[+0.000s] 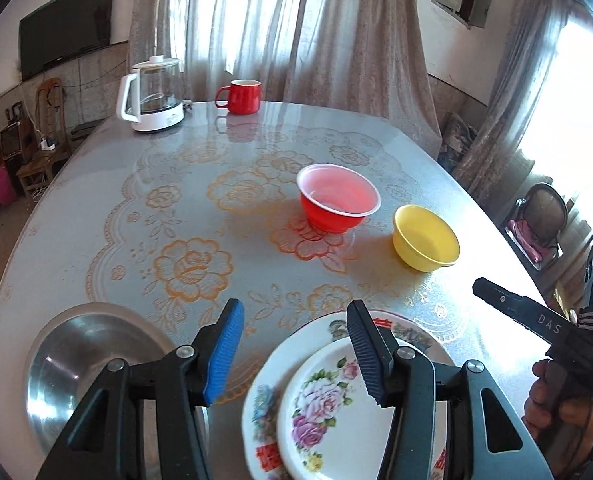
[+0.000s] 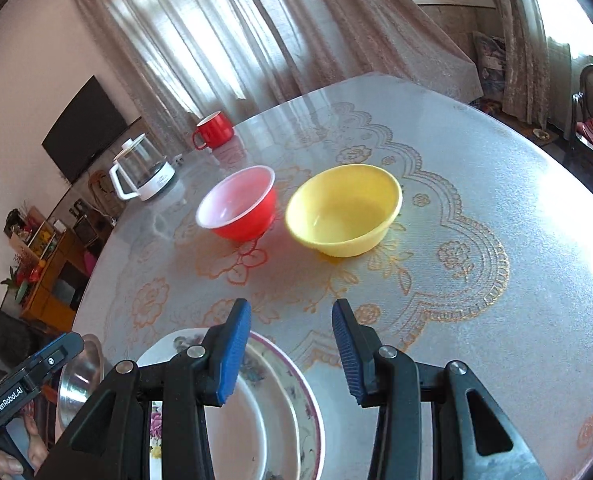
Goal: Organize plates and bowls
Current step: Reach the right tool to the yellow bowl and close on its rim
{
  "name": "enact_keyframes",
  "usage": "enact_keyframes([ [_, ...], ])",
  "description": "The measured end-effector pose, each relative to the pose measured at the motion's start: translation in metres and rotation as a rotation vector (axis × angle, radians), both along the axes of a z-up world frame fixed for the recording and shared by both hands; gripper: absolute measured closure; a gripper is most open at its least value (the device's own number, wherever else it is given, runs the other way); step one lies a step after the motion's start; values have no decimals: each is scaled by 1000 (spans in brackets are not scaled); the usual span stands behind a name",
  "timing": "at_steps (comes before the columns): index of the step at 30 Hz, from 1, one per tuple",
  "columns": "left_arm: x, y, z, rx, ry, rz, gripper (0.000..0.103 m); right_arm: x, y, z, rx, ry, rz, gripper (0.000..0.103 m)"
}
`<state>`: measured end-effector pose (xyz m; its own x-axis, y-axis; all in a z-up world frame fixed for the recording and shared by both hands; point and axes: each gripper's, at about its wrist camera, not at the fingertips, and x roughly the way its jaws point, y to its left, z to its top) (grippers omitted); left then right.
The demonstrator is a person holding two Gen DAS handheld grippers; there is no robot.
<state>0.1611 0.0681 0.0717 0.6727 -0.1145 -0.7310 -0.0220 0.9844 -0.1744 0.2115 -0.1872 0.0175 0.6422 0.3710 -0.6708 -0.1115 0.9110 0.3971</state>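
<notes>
A red bowl [image 1: 338, 198] [image 2: 238, 204] and a yellow bowl [image 1: 426, 238] [image 2: 344, 208] stand side by side, upright, in the middle of the table. Close in, a small floral plate [image 1: 328, 408] [image 2: 240, 428] lies on a larger patterned plate [image 1: 262, 400] [image 2: 306, 404]. A steel dish [image 1: 76, 360] [image 2: 78, 380] sits left of the plates. My left gripper [image 1: 296, 308] hovers open over the table between the steel dish and the plates, its right finger over the plates' edge. Open too, my right gripper [image 2: 291, 306] hangs at the plates' right edge, nothing between its fingers.
A glass kettle [image 1: 152, 96] [image 2: 142, 172] and a red mug [image 1: 242, 96] [image 2: 214, 130] stand at the far side of the round table [image 1: 96, 184]. Curtains hang behind. A chair [image 1: 544, 216] stands off the table's right edge.
</notes>
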Motion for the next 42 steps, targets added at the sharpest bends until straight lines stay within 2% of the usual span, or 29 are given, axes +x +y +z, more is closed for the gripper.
enact_keyframes([
  [5,35,-32,-9,-23,61,-57,51,18,-20,-1,-4,5,-52,61],
  [7,49,-44,-13,-31,79,-85,65,26,-26,-2,-4,13,-61,61],
  [13,87,-74,-29,-40,135,-133,73,51,-39,-11,4,49,-75,79],
  [16,102,-88,-36,-53,162,-161,73,64,-43,-16,1,65,-83,87],
  [20,120,-100,-40,-82,180,-169,73,81,-47,-20,12,82,-89,87],
  [29,149,-119,-57,-91,210,-169,73,110,-50,-27,10,98,-109,87],
  [33,157,-122,-58,-112,211,-172,83,118,-49,-33,-3,110,-105,87],
  [35,156,-124,-59,-115,213,-171,84,119,-48,-35,-13,109,-102,92],
  [42,156,-119,-61,-141,207,-143,83,120,-46,-35,-39,100,-91,95],
])
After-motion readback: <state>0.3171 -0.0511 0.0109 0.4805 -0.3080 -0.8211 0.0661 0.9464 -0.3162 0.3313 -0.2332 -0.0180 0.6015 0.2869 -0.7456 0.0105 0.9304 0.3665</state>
